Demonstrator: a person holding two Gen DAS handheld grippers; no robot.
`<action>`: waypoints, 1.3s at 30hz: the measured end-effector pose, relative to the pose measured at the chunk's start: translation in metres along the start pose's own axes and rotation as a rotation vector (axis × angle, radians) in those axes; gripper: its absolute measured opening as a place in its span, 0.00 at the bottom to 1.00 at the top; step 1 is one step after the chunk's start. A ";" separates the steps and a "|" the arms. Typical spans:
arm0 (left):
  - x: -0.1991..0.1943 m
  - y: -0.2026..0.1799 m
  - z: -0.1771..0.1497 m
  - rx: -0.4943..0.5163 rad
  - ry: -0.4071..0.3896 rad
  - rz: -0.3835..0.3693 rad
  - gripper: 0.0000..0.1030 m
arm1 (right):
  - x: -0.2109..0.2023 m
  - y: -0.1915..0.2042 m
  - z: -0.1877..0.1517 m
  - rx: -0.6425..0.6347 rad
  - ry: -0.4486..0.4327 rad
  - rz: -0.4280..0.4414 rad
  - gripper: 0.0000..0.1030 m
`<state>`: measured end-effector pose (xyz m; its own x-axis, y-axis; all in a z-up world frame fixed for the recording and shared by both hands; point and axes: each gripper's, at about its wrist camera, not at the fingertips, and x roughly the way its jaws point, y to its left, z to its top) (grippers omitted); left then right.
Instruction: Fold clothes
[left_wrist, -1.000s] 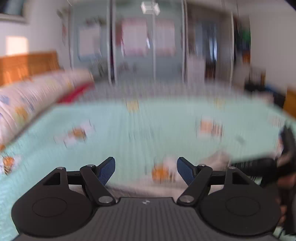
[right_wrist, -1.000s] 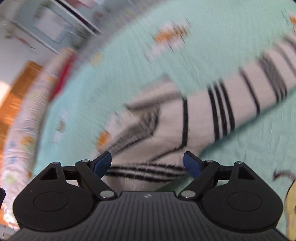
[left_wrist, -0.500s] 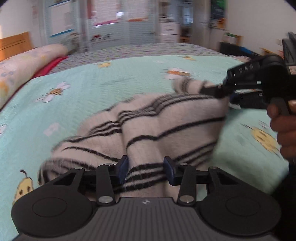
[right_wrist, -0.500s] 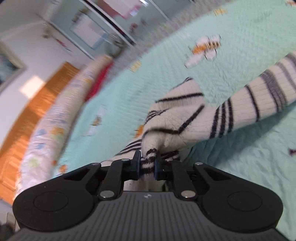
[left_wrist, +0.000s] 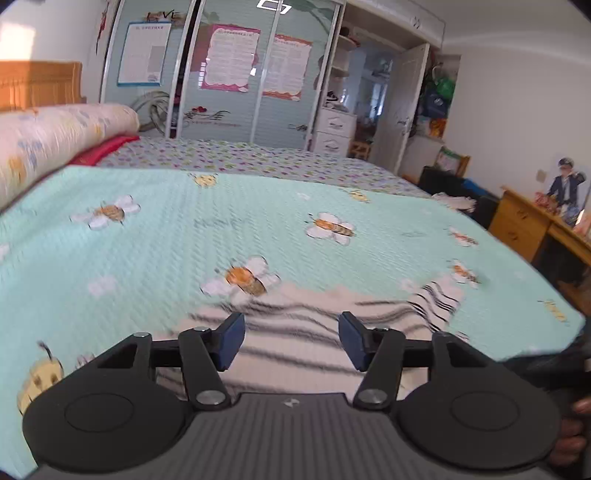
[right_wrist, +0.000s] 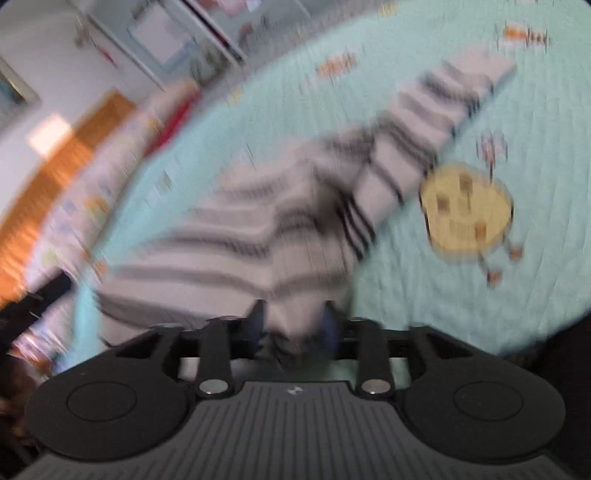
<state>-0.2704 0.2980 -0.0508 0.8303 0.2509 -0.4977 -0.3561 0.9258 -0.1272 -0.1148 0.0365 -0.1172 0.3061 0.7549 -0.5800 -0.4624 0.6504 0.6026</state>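
Striped sweater (left_wrist: 317, 332) lies on the mint bedspread (left_wrist: 184, 236) of the bed, white with thin black bands, at the near edge of the cover. In the left wrist view it sits at 6 o'clock, straight ahead of the left tool (left_wrist: 291, 338), whose blue pads (left_wrist: 231, 339) stand wide apart with nothing between them; the cloth lies beyond and under the gap. One sleeve end (left_wrist: 439, 299) reaches out toward 4 o'clock. Printed bees dot the cover, one (left_wrist: 242, 278) just past the sweater's far edge. A long pillow roll (left_wrist: 48, 144) lies at 10 o'clock, and sliding wardrobe doors (left_wrist: 229, 74) stand at 12 o'clock.

The right wrist view is blurred. There the right tool (right_wrist: 293, 325) has its fingers drawn close on a bunched fold of the sweater (right_wrist: 258, 236), the cloth running between them. A sleeve (right_wrist: 424, 125) stretches away toward 1 o'clock across the bedspread (right_wrist: 480, 295), beside a yellow cartoon print (right_wrist: 465, 214) at 3 o'clock.
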 end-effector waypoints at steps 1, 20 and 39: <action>0.002 -0.001 0.007 -0.002 -0.010 0.012 0.63 | -0.010 0.000 0.008 0.007 -0.048 0.014 0.68; 0.034 0.001 -0.025 -0.050 0.144 0.109 0.71 | 0.102 0.008 0.042 -0.126 -0.054 -0.054 0.16; 0.066 -0.003 -0.037 -0.069 0.190 0.085 0.73 | -0.008 0.013 0.024 -0.190 -0.128 0.196 0.87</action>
<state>-0.2299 0.3016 -0.1149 0.7024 0.2638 -0.6611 -0.4554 0.8803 -0.1326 -0.1034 0.0404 -0.0919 0.2922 0.8767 -0.3821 -0.6668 0.4732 0.5757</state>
